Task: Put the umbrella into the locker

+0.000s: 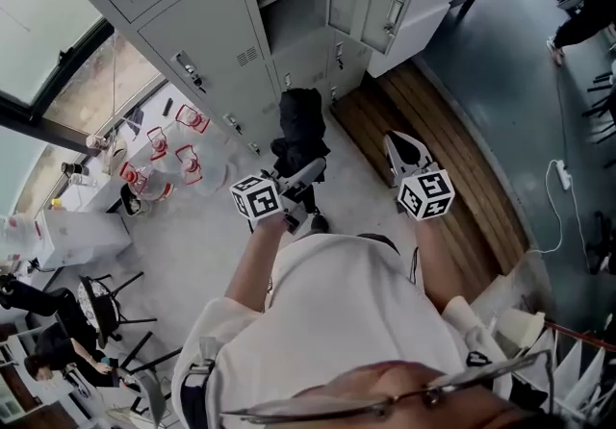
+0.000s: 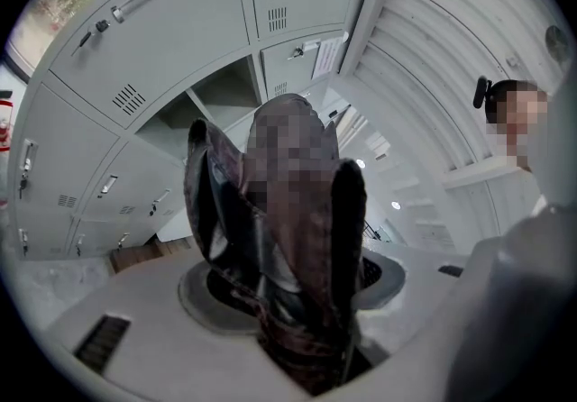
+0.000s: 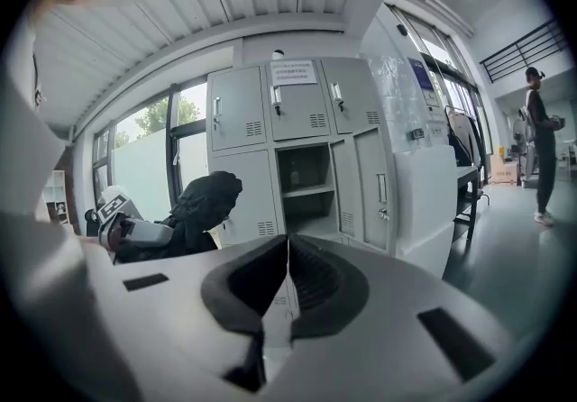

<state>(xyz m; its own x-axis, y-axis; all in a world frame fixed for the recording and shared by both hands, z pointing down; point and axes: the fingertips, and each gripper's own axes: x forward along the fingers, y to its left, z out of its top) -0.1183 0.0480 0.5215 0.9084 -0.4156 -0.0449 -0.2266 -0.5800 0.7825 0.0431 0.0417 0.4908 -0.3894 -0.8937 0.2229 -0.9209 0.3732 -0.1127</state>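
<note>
The left hand-held gripper (image 1: 300, 175) is clamped on the folded black umbrella (image 1: 300, 114). Its two pads press the bunched fabric from either side. The umbrella is held clear of the floor in front of the grey locker bank (image 1: 192, 23), near but outside the open compartment (image 1: 294, 9). The right hand-held gripper (image 3: 287, 278) has its jaws pressed together with nothing between them.

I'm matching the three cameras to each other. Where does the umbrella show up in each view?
Head view: the umbrella is a black bundle at centre, held by the left hand-held gripper.
Left gripper view: the umbrella fills the centre, clamped between the jaws.
Right gripper view: the umbrella sits left of centre.
Shared landmark: the open locker compartment.
</note>
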